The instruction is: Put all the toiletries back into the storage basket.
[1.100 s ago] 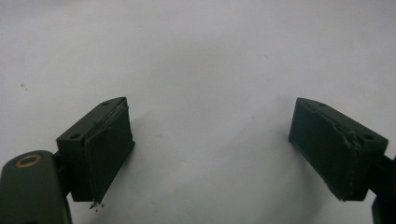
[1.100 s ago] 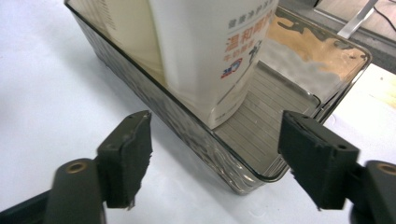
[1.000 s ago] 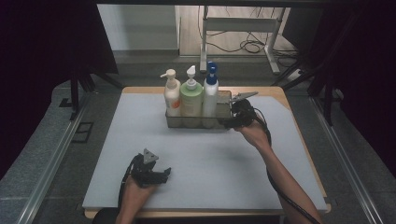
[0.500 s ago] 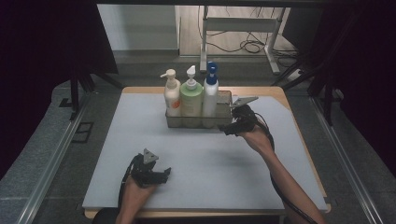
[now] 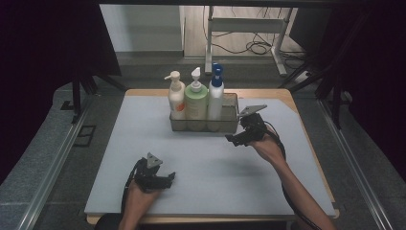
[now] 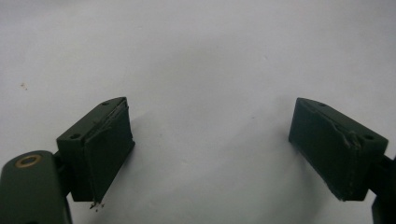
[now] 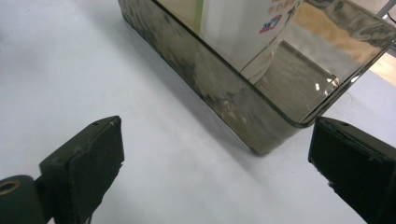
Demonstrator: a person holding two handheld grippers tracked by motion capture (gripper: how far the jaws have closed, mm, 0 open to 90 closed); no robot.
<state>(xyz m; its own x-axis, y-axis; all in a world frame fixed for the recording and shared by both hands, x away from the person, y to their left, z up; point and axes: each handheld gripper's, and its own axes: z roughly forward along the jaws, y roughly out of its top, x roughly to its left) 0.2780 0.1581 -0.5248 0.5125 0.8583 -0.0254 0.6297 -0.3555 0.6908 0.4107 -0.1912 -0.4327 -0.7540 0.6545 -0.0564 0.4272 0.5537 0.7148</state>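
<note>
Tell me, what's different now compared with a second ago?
The right gripper has drawn back from the tray's right end toward the person, and its jaws have just been opening; nothing is between them now, and the tray corner lies just ahead. The left gripper stayed open near the front edge of the mat. The three bottles and the tray kept their places.

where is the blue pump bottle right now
In the high view the blue pump bottle stands at the right end of the three-bottle row in the clear tray, beside the green bottle, at the table's far side.
</note>
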